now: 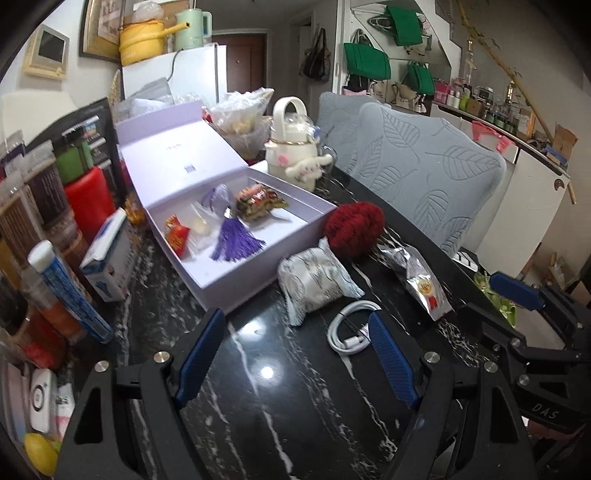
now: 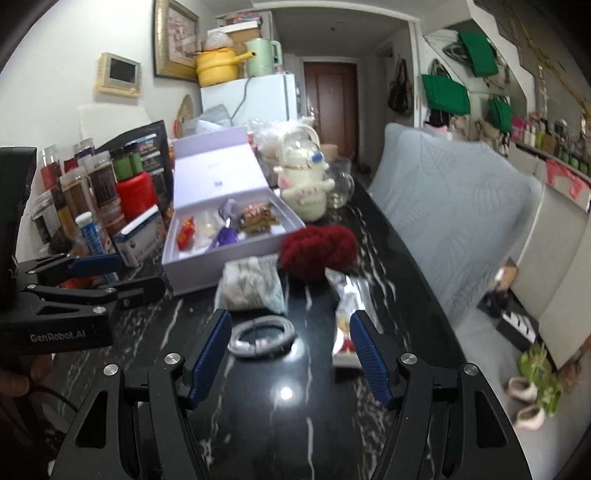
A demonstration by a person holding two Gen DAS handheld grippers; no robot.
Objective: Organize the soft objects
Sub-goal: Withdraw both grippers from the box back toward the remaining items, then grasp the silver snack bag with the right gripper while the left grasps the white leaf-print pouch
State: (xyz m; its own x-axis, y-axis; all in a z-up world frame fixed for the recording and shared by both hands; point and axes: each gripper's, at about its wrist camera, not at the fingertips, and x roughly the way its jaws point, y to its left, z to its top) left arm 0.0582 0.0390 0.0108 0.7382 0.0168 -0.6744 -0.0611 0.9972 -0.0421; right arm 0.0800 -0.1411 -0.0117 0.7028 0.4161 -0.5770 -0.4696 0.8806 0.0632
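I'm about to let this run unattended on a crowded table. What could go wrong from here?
1. The coiled white cable lies right ahead of both open claws, so it may be snagged or swept along.
2. The red fluffy piece touches the lavender box; a grab could shove the box.
3. The silver foil packet lies near the table edge and might slide off.

Landmark: white fridge [image 1: 192, 70] against the far wall.
On top of it: yellow pot [image 1: 142, 40] and pale green kettle [image 1: 194, 27].
Left of it: framed picture [image 2: 175, 38] on the white wall.
Right of it: brown door [image 2: 330, 101] down a hallway.
Further right: green bags [image 1: 365, 62] hanging on the wall.
Nearer, right of it: grey leaf-patterned chairs [image 1: 424, 162] beside the black marbled surface [image 1: 295, 406].
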